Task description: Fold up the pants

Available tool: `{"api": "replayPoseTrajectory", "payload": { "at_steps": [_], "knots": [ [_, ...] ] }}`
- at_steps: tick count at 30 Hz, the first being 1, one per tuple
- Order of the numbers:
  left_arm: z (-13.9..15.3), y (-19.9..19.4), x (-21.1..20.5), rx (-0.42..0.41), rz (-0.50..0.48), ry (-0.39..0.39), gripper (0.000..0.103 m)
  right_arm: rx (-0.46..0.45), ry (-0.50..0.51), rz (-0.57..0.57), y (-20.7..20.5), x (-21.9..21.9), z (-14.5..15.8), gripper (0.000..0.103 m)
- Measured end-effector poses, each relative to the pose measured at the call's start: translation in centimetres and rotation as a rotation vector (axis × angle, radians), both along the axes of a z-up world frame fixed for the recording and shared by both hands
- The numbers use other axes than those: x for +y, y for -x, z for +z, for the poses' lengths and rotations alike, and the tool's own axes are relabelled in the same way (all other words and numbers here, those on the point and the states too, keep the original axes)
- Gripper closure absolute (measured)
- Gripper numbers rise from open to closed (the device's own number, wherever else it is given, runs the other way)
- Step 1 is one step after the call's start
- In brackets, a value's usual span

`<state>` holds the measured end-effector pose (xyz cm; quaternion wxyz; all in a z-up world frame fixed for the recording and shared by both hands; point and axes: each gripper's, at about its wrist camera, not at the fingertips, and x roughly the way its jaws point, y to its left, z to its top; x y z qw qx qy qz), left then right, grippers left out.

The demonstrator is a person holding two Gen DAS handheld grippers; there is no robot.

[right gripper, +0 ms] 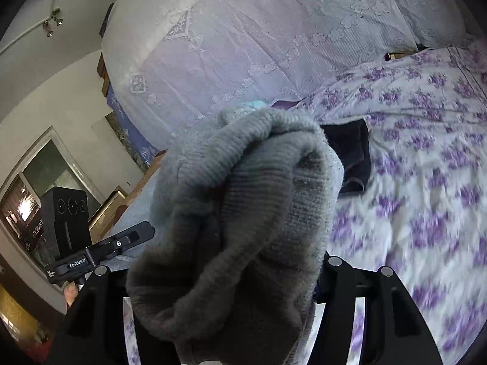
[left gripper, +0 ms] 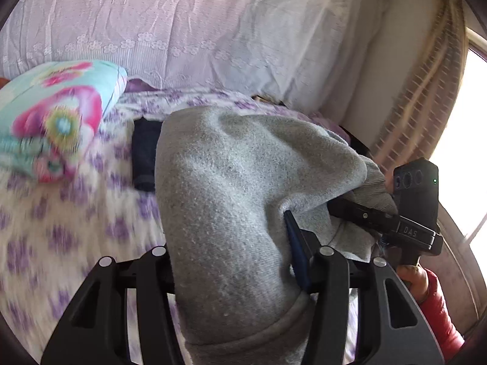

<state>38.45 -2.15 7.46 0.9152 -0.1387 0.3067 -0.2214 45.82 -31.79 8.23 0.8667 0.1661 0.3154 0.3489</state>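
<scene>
Floral purple bedspread [right gripper: 426, 115], white lace headboard cover [left gripper: 182, 24], bright curtained window [left gripper: 468, 140], pale walls [right gripper: 61, 106].

The black mounting plate [right gripper: 91, 258] of the left tongs reads "GenRoboLAI"; the right tongs' plate [left gripper: 408, 232] shows "DAS"; smaller print there is illegible.

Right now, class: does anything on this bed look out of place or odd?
Yes. The grey pants are bunched in a thick wad, clamped in both the left tool and the right tool, not lying flat for folding. A dark garment also lies crumpled on the floral bedspread just behind them.
</scene>
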Motion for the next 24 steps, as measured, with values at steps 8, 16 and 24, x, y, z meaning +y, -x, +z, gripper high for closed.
{"api": "replayPoseTrajectory", "payload": {
  "at_steps": [8, 16, 24],
  "knots": [
    [-0.5, -18.0, 2.5, 0.013, 0.114, 0.005, 0.051, -0.001, -0.008, -0.024, -18.8, 3.9, -0.4, 0.041],
    [-13.0, -25.5, 3.0, 0.106, 0.178, 0.080, 0.023, -0.038, 0.107, -0.111, -25.0, 5.2, -10.2, 0.025],
    [-8.6, -23.7, 1.6, 0.003, 0.307, -0.140, 0.014, -0.199, 0.221, -0.241, -21.7, 3.8, -5.2, 0.005]
  ]
}}
